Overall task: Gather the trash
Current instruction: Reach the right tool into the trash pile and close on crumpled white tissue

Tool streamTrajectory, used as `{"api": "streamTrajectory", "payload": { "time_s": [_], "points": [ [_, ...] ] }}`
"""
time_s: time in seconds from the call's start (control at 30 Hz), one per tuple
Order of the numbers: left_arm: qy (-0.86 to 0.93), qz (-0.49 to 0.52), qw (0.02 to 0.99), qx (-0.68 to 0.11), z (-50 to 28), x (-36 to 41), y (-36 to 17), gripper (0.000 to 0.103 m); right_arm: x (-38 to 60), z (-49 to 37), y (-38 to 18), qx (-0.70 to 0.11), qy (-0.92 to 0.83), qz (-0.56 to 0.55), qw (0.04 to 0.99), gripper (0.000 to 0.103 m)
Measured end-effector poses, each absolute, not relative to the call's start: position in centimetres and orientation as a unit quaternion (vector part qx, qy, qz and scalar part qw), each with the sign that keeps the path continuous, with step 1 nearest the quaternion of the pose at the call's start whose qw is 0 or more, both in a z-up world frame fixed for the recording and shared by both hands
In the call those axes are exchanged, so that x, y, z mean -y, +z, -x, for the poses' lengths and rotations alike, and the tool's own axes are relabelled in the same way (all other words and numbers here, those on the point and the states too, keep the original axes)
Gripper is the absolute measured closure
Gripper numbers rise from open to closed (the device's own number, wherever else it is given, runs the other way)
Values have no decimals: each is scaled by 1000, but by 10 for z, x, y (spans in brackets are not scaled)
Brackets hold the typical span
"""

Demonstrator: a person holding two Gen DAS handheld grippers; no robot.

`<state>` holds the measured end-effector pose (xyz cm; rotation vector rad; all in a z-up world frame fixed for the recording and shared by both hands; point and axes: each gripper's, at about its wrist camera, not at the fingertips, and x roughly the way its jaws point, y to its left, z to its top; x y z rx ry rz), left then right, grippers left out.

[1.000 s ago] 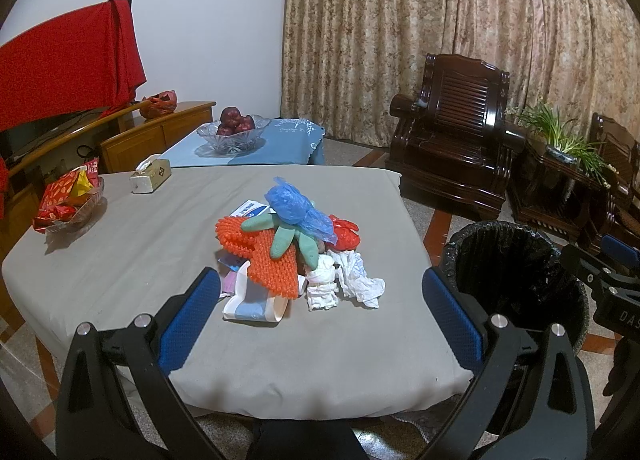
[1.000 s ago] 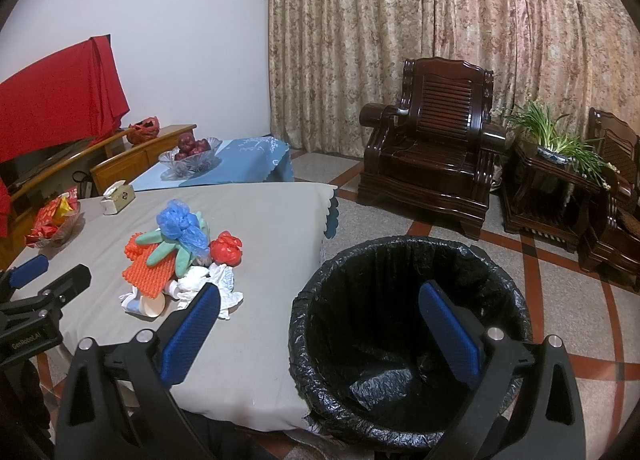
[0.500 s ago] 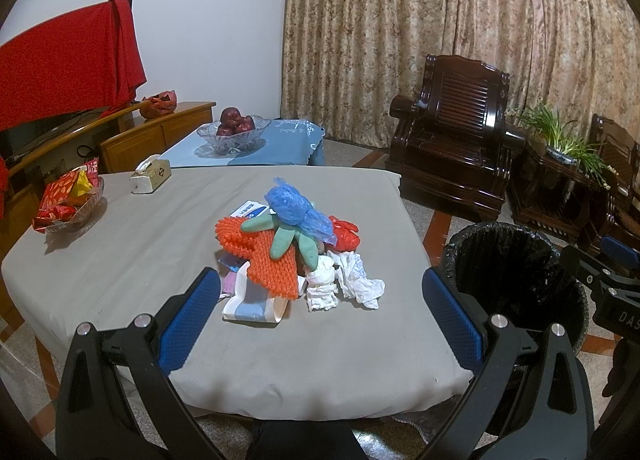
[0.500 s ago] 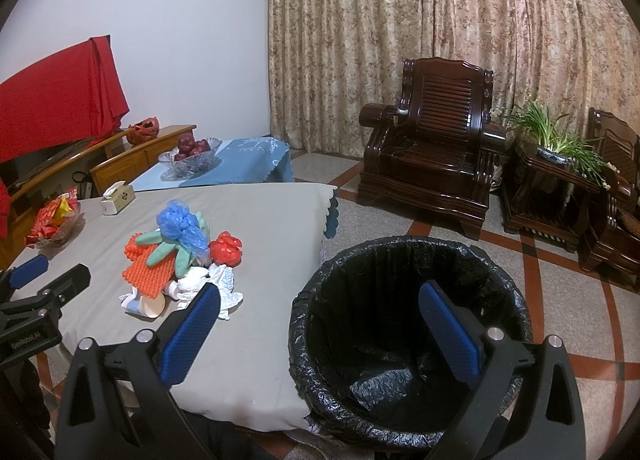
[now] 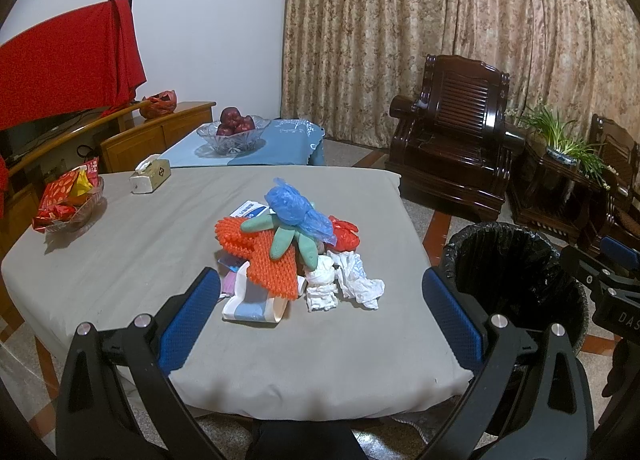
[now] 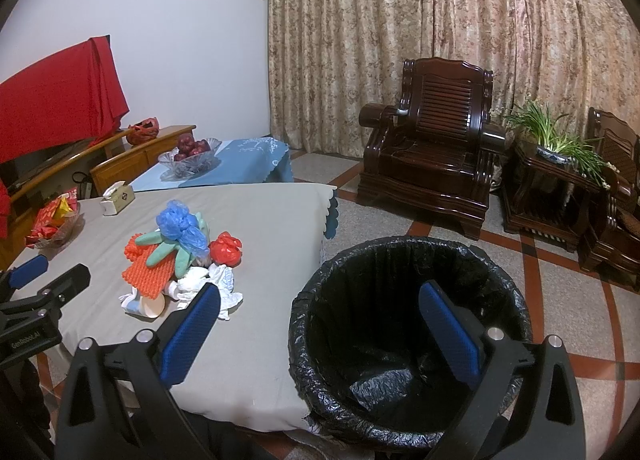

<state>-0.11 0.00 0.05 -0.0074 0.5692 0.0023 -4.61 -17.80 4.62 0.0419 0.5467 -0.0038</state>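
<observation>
My left gripper [image 5: 320,308] has its blue-padded fingers [image 5: 188,320] spread wide with nothing between them, hanging above the near edge of the grey-covered table [image 5: 140,244]. Framed between those fingers sits the trash pile [image 5: 292,252], near the middle of the cloth. In it I see an orange spiky mat [image 5: 268,264] with a green rubber glove [image 5: 288,236] draped over it, a crumpled blue plastic bag [image 5: 294,210] on top, a red plastic bag [image 5: 346,234] at the right side, white crumpled tissues [image 5: 348,280] toward me, and a flattened paper cup [image 5: 252,304] at the near left corner of the heap.

My right gripper [image 6: 320,328] is also wide apart and holds nothing. It hangs over the black-lined trash bin [image 6: 400,260], which stands on the floor just beside the table's right edge; its right finger lies against the dark inside of the liner in the view, its left one over the cloth. The liner looks empty apart from folds of plastic at the bottom.

Farther out on the table I see a tissue box [image 5: 150,179] and a glass dish of red snack packets [image 5: 68,200] at the far left. Beyond, a glass bowl of red fruit [image 5: 236,132] stands on a low blue-covered table [image 5: 288,140], and a dark wooden armchair [image 5: 452,148] sits before patterned curtains [image 5: 440,20].
</observation>
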Motion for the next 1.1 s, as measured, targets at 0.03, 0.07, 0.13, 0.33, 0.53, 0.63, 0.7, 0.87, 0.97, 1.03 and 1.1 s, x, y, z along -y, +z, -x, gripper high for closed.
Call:
{"api": "streamTrajectory", "payload": {
  "time_s": [0.03,0.07,0.13,0.33,0.53,0.63,0.7,0.87,0.97,1.03,1.1],
  "points": [
    [1,4,960,-281,1,0,0,5,178,46,46,-270,-2,-21,963,6],
    [1,4,960,-281,1,0,0,5,178,46,46,-270,-2,-21,963,6],
    [1,4,960,-281,1,0,0,5,178,45,46,-270,-2,-20,963,6],
    [1,5,959,-282,1,0,0,5,177,43,44,-272,0,-20,962,6],
    [13,11,959,-282,-16,-14,1,5,163,22,45,-266,18,-14,964,6],
    [33,14,960,-278,-23,-30,-1,5,153,12,42,-263,33,-13,964,6],
    [42,20,959,-279,-29,-41,-5,5,141,0,38,-262,47,-7,964,6],
    [66,21,961,-269,-41,-66,-17,5,116,-27,24,-263,77,6,962,6],
    [74,17,961,-267,-50,-76,-27,5,103,-46,12,-268,96,7,959,6],
    [76,19,960,-267,-57,-85,-35,5,89,-61,-1,-277,105,15,955,6],
    [75,21,961,-267,-62,-91,-43,5,80,-73,-14,-287,113,19,951,6]
  ]
}}
